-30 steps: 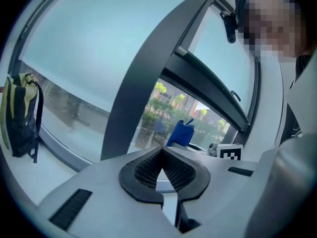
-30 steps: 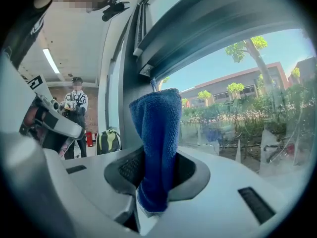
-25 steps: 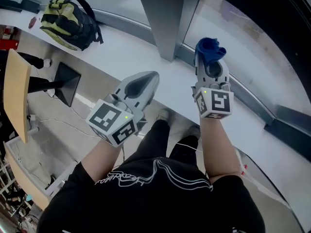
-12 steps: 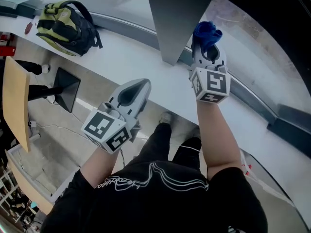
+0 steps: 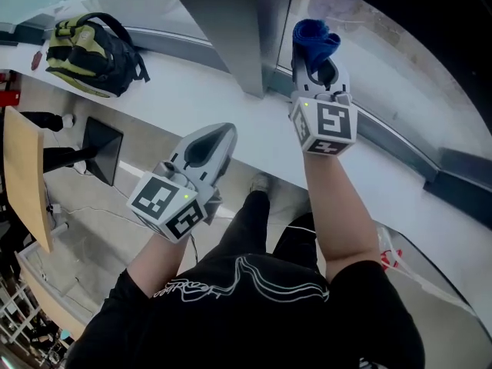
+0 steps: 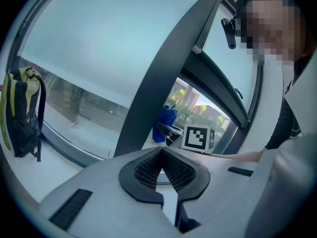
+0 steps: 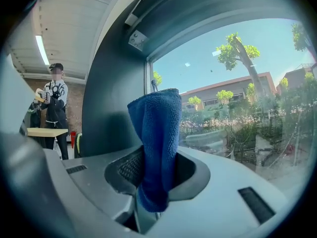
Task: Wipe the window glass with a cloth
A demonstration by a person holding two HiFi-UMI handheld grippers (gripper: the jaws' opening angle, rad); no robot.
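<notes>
Far to the left of the dark pillar (image 5: 231, 21) a yellow-and-black backpack (image 5: 92, 44) lies on the white surface (image 5: 192, 91) that runs along under the window; we cannot see inside it. On the floor below it, also left of the pillar, stand a wooden board (image 5: 23, 175) and a black stand (image 5: 100, 148).

Nearer the pillar, on its left and toward us, our left gripper (image 5: 221, 133) hangs over the near edge of the surface, its tip aimed up at the pillar. In the left gripper view its jaws are together at the tips with nothing between them (image 6: 161, 152). The pillar (image 6: 163, 83) slants across the pane behind, and the backpack (image 6: 20, 113) is at the far left.

Just right of the pillar, our right gripper (image 5: 317, 56) is raised toward the window glass (image 5: 384, 60), clamped on the blue cloth (image 5: 314, 38). The cloth is folded into a narrow bundle. Its long axis runs along the jaws, and its rounded, folded end points away from us at the glass.

In the right gripper view the cloth (image 7: 156, 133) stands upright between the jaws of the gripper (image 7: 151, 167), with its short lower end hanging out on the camera's side. The glass (image 7: 237, 108) lies right of the pillar (image 7: 109, 98), with trees and buildings beyond. We cannot tell whether cloth and glass touch. Left of the pillar a person (image 7: 54, 108) stands in the background.
</notes>
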